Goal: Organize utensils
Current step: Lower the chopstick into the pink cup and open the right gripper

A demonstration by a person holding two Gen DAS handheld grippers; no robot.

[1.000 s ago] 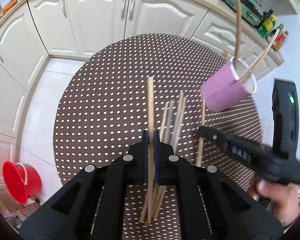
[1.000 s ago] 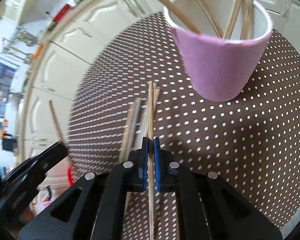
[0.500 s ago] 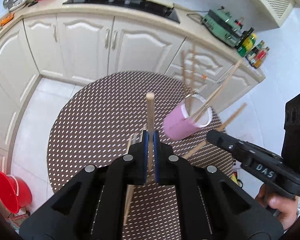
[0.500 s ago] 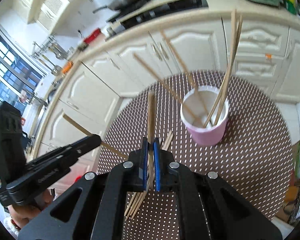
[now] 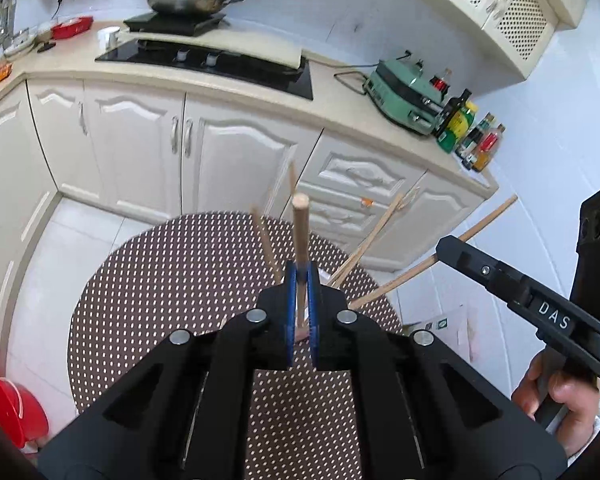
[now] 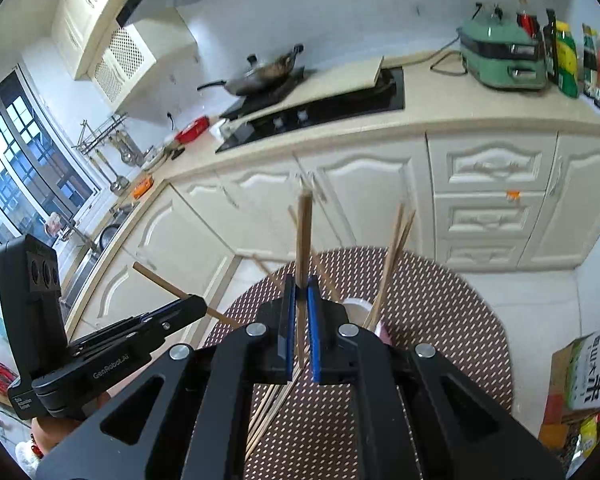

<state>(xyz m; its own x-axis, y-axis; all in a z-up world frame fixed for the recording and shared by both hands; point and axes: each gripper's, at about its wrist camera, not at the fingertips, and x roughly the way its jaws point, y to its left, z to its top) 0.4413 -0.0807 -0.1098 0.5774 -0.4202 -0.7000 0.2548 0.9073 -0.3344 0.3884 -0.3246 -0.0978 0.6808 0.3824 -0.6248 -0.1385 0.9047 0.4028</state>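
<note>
- Both tongs now sit high above the dotted counter (image 5: 160, 280), each having lifted one chopstick off it.
- The left tongs (image 5: 301, 280) carry their chopstick (image 5: 301, 232) clear of the loose pile (image 6: 268, 408).
- The right tongs (image 6: 301, 292) raise their chopstick (image 6: 303, 236) likewise.
- The pink cup (image 6: 382, 330) now appears far below, mostly hidden behind the tongs.

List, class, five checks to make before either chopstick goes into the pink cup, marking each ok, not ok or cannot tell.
1. Left gripper clamps its chopstick: ok.
2. Right gripper clamps its chopstick: ok.
3. Pink cup upright on the dotted table: cannot tell, mostly hidden.
4. Room left among the chopsticks already in the cup: cannot tell.
5. All loose chopsticks cleared from the table: not ok.
</note>
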